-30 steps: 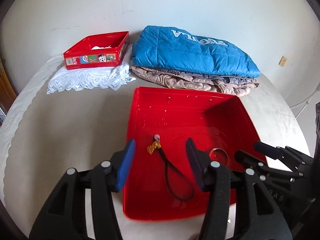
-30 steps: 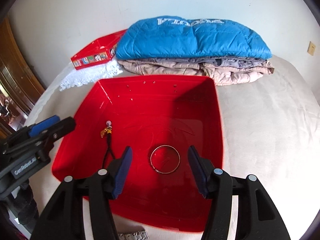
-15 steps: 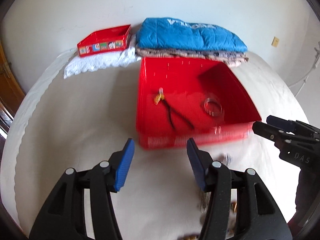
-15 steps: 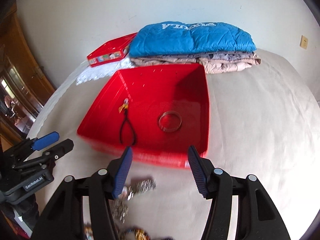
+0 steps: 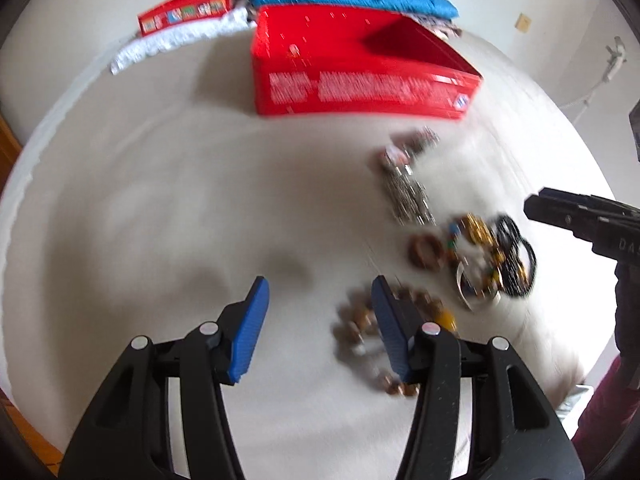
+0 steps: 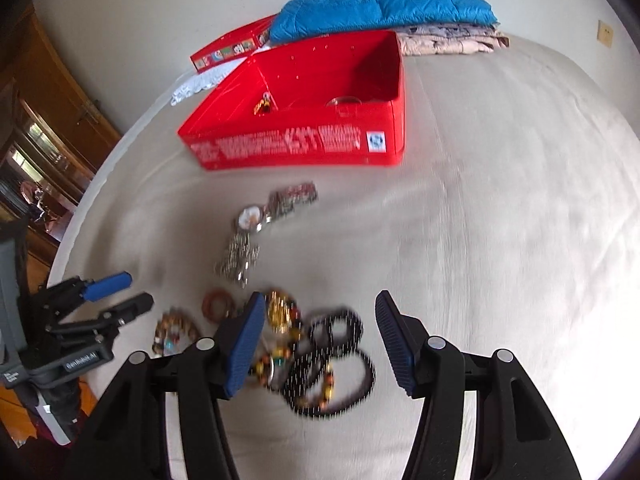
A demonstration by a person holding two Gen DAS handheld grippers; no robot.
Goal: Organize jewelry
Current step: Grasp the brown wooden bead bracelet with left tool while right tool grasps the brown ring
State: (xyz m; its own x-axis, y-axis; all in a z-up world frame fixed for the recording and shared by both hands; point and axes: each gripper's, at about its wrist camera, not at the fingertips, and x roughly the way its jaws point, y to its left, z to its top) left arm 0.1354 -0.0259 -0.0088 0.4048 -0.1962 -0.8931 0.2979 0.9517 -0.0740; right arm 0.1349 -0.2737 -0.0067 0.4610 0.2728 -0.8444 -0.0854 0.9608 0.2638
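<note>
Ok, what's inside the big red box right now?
In the right wrist view the red box holds a small gold charm and a clear ring-shaped bangle. Its near wall covers the front part of the floor, so anything lying there is hidden.

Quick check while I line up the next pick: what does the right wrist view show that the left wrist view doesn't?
Only the right wrist view looks into the red box: a gold charm and a clear ring lie inside. It also shows the wooden cabinet and the open left gripper.

Only the left wrist view shows the wall cable.

Both show the jewelry pile, the watch, the blue jacket, and open jaws holding nothing.
</note>
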